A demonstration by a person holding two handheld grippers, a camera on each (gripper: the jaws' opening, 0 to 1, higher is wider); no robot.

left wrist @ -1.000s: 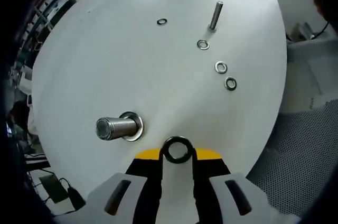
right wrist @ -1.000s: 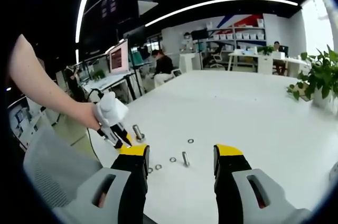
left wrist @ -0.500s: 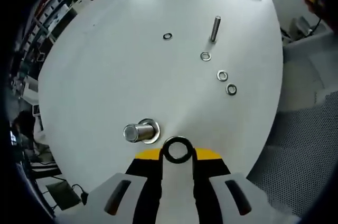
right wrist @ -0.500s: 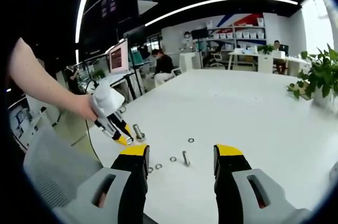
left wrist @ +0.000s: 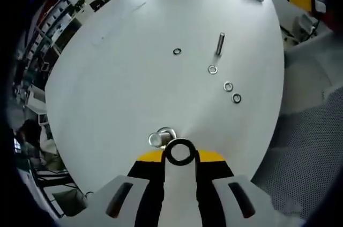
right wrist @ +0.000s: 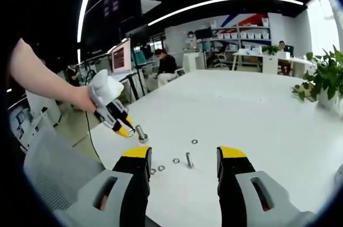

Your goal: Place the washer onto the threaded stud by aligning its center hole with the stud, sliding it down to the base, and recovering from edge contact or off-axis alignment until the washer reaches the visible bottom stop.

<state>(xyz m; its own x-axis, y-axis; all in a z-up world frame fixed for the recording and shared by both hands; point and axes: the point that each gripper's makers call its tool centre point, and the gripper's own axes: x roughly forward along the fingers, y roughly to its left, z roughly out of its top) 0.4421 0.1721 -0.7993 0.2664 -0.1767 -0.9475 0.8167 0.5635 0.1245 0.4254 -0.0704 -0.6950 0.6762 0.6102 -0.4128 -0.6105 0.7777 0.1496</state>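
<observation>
The left tongs (left wrist: 180, 153) are gripping a dark washer (left wrist: 179, 152) between their yellow-tipped jaws, and the ring is sitting face-on to the camera with its hole open. Just beyond the washer, almost touching it in the left gripper view, a threaded stud (left wrist: 158, 138) is standing on the white counter (left wrist: 123, 77) and is being seen nearly end-on, with a flat metal ring around its base. The washer is sitting just to the right of the stud's top and is not yet over it.

Farther across the counter a second, slimmer stud (left wrist: 220, 43) is standing upright. Four loose washers are lying around it: one (left wrist: 177, 51) to its left, one (left wrist: 213, 69) just in front of it, and two more (left wrist: 228, 85) (left wrist: 236, 98) lying close together nearer the counter's edge.

In the right gripper view, the right tongs (right wrist: 183, 165) are hanging released, jaws well apart with nothing between them, above the counter (right wrist: 257, 114). To the left, a person's hand (right wrist: 86, 98) is holding the left tongs (right wrist: 126, 131) tilted down just beside the thick stud (right wrist: 141, 133). The slim stud (right wrist: 188, 159) is showing between the right jaws.
</observation>
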